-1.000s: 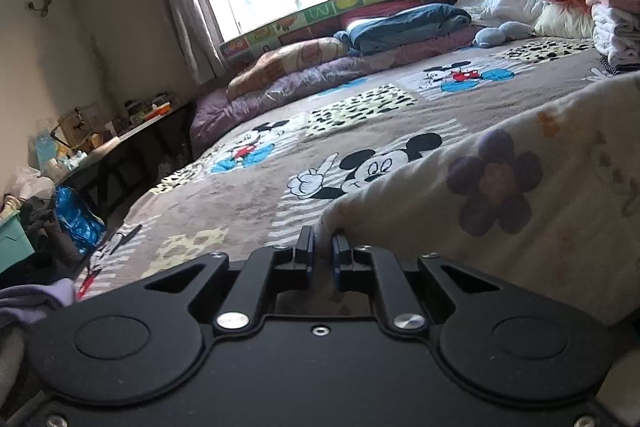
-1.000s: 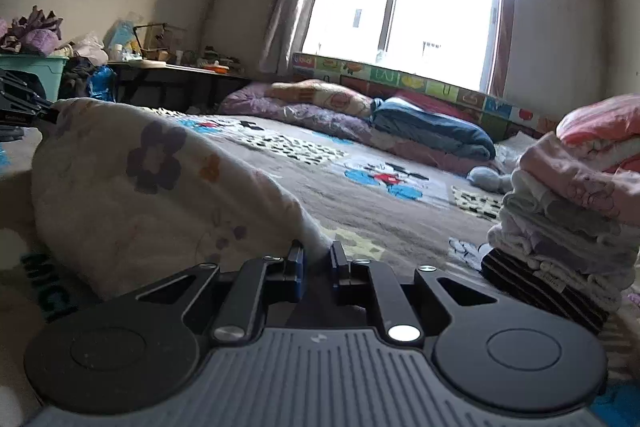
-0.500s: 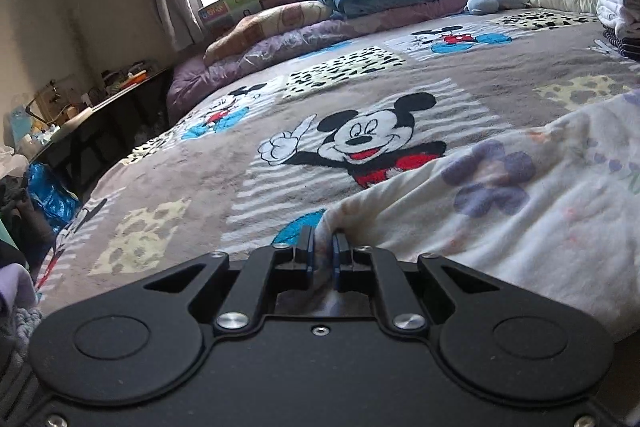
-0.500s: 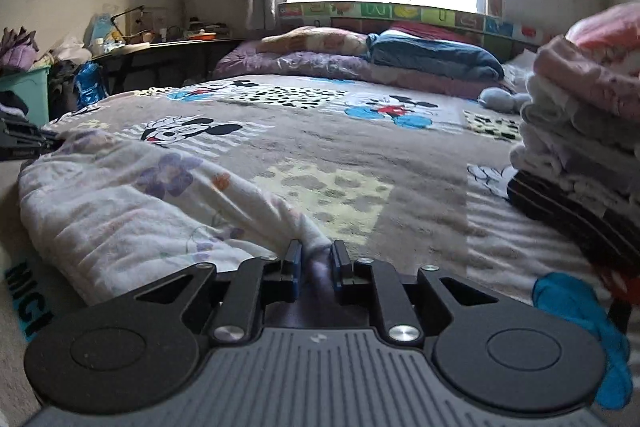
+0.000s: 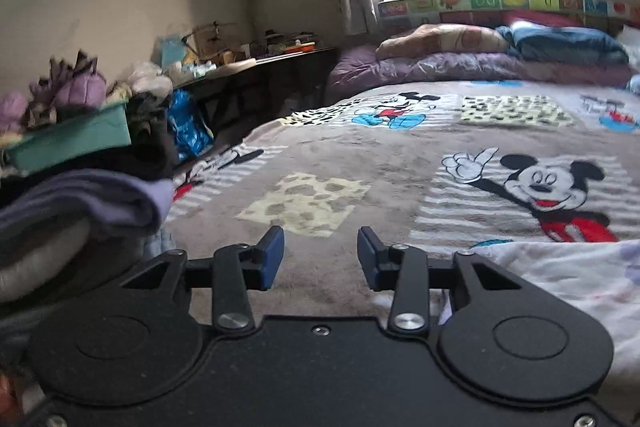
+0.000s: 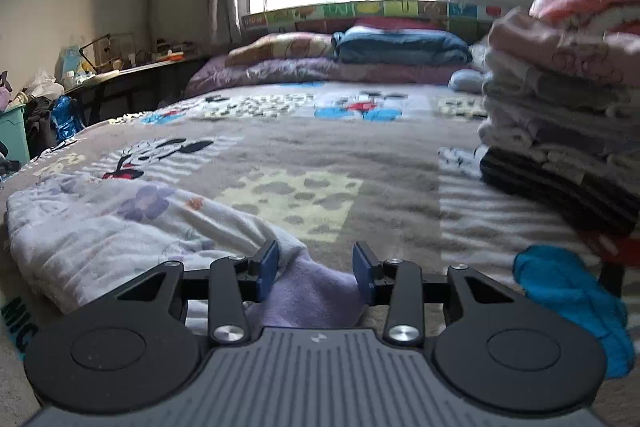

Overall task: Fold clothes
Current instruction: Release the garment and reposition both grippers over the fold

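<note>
A white garment with purple flowers (image 6: 132,223) lies folded on the grey Mickey Mouse blanket (image 6: 320,155). My right gripper (image 6: 316,267) is open, its jaws either side of the garment's lilac cuff (image 6: 308,299) without gripping it. In the left wrist view the garment (image 5: 560,279) lies at the lower right. My left gripper (image 5: 320,253) is open and empty above the blanket (image 5: 360,155), just left of the garment's edge.
A tall stack of folded clothes (image 6: 560,115) stands at the right. Loose clothes (image 5: 72,211) pile up at the left edge, with a green bin (image 5: 68,139) and a cluttered desk (image 5: 256,59) beyond. Pillows and quilts (image 5: 480,55) lie under the window.
Both grippers have opened and let go of the flowered garment, which now rests on the blanket. The left gripper has swung to the left, away from it.
</note>
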### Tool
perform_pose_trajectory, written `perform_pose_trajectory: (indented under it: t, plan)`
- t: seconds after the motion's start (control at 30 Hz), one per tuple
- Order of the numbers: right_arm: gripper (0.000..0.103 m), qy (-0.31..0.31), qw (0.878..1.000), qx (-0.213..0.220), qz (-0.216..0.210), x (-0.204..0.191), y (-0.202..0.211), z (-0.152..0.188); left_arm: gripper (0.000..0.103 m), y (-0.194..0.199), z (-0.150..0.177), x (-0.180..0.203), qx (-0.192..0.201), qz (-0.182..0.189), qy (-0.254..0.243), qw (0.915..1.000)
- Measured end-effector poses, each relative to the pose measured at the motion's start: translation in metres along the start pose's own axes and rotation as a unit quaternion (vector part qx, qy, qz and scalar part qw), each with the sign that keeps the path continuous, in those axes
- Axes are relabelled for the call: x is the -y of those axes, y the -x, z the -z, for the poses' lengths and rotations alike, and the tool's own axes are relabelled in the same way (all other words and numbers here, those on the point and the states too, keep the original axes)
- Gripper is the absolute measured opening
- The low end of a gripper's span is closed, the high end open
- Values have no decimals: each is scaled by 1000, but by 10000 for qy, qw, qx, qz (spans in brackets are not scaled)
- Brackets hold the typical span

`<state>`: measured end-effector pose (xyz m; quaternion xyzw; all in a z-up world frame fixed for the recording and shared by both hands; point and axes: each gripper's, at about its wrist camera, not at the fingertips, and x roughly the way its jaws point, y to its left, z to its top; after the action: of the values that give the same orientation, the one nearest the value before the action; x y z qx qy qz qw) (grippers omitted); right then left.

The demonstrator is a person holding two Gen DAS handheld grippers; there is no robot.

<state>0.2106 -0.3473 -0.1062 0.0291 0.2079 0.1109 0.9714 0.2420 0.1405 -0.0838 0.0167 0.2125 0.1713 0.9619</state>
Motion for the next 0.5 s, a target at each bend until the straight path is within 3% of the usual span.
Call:
perform_pose_trajectory:
  t: [0.07,0.1,0.17,0.23,0.37,0.4,0.43,0.47,0.5]
  plan:
    - [41,22,9999,157,42,-2,7,-2,39,7,-1,-11,-34,117,290,9995]
    - [41,36,9997,229,63,-3,11,-3,41,6,1,-19,-239,506,709,9959]
    - [42,83,9993,350,113,-7,19,-6,45,-1,6,-32,-625,1175,1543,9790]
    - [42,123,9988,459,139,-11,26,-7,45,-9,15,-41,-982,1727,2353,9514]
    - [42,259,9983,493,-198,-30,37,-6,45,-16,19,-31,-1262,1956,2669,9352]
    - [43,318,9978,471,-327,-35,38,-5,42,-16,19,-29,-1283,1973,2652,9350]
    - [43,363,9975,408,-449,-39,36,-4,27,-15,20,-27,-1304,1990,2636,9348]
    - [43,393,9972,298,-562,-43,32,-1,18,-15,20,-24,-1321,2006,2616,9348]
    - [43,414,9970,168,-625,-45,26,2,13,-8,17,-24,-1214,1981,2493,9401]
